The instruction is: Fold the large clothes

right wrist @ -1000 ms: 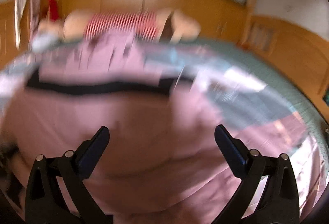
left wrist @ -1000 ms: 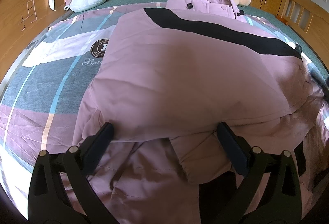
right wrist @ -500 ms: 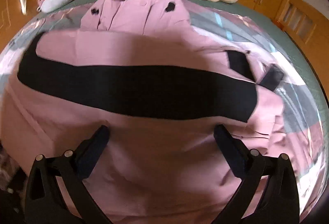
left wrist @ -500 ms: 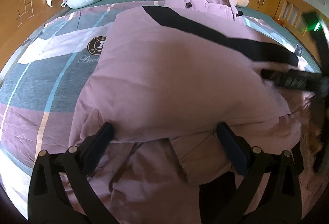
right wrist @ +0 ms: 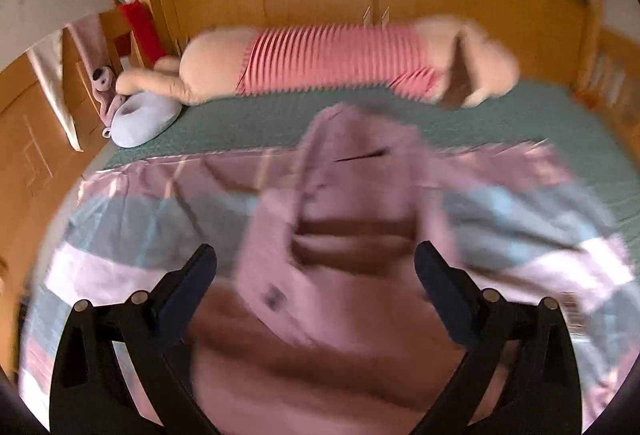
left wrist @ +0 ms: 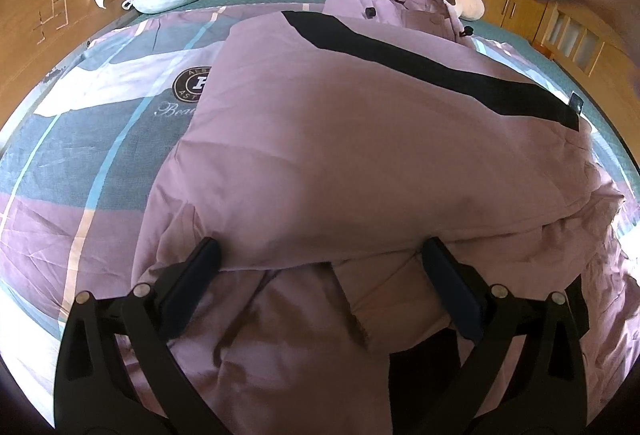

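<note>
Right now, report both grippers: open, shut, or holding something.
Left gripper: open, jaws wide apart at the folded edge of the pink coat, gripping nothing.
Right gripper: open, empty, above the coat; view blurred.

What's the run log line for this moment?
garment: lilac jacket partly folded on bed | left gripper: open, at hem | right gripper: open, above hood, blurred

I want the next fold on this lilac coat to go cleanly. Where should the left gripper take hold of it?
Probably the near hem of the lilac coat, where the folded top layer ends as a free edge. The open left gripper already faces it, so come straight forward from the near side, pinching that edge only, not the crumpled fabric beneath.
</note>
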Demonstrator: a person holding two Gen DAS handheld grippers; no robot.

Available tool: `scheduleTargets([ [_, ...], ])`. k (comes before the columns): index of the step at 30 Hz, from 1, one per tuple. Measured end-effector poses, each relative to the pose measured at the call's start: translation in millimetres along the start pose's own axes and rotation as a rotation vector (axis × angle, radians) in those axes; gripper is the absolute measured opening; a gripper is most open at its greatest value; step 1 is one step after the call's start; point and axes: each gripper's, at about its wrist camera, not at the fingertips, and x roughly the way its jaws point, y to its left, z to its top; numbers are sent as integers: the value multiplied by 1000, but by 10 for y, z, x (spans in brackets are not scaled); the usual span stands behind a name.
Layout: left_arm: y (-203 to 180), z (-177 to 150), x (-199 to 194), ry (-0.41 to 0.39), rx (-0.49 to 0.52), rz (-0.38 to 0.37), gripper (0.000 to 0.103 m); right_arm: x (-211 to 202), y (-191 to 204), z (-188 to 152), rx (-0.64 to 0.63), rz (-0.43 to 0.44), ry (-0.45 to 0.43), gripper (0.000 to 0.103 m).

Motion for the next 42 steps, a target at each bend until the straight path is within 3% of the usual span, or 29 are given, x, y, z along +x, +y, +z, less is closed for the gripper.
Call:
scheduleTargets([
  [3, 27, -9, -3, -5, -8, -14, 101, 659, 255, 160, -21, -69, 68, 100],
  [6, 49, -35, -6, -16, -15, -32, 101, 1276, 225, 118, -30, -227, 183, 100],
  [8, 69, -40, -5, -25, -18, -41, 101, 1342, 94, 35, 41, -181, 181, 91],
  [9, 75, -45, -6, -28, -18, -44, 101, 1299, 24, 1, 102, -83, 150, 53],
  [10, 77, -48, -6, -29, -19, -48, 101, 1214, -26, -21, 163, 7, 121, 6],
  [11, 79, -48, -5, -28, -19, -49, 101, 1089, -36, -40, 194, -2, 77, 6],
  [12, 75, -46, -4, -27, -20, -48, 101, 794, 20, -50, 189, -30, -30, 6],
  [14, 111, -38, -47, -41, -47, -52, 101, 327, 260, -123, 78, -52, -174, 5],
  [16, 232, -28, -170, -75, -135, -81, 101, -371, 511, -389, -56, 5, -324, 4],
  [20, 514, 69, -475, -105, -289, 3, 101, -1497, 494, -1209, -128, 133, -451, 4],
  [23, 738, 139, -736, -127, -359, 53, 101, -2001, 389, -1894, -186, 151, -499, 4],
  [25, 849, 148, -885, -133, -383, 77, 101, -2125, 275, -2381, -179, 169, -447, 5],
  [30, 965, 209, -989, -116, -405, 70, 101, -1905, 232, -3328, -291, 136, -107, 10],
  [32, 966, 206, -1004, -99, -402, 46, 101, -1993, 136, -3559, -310, 124, -19, 34],
  [33, 961, 206, -1015, -98, -397, 39, 101, -2067, 107, -3641, -320, 121, 0, 66],
  [34, 932, 183, -1036, -101, -392, 38, 101, -2156, 54, -3696, -335, 105, -3, 85],
  [35, 922, 166, -1049, -102, -385, 38, 101, -2270, -3, -3778, -355, 72, -27, 91],
  [37, 890, 94, -1078, -93, -375, 32, 101, -2511, -126, -3839, -421, 27, -69, 95],
  [40, 830, 17, -1035, -58, -375, 18, 101, -2827, -389, -3763, -416, -22, -151, 95],
  [42, 751, -11, -979, -29, -367, 8, 101, -2919, -516, -3613, -423, -142, -247, 102],
])
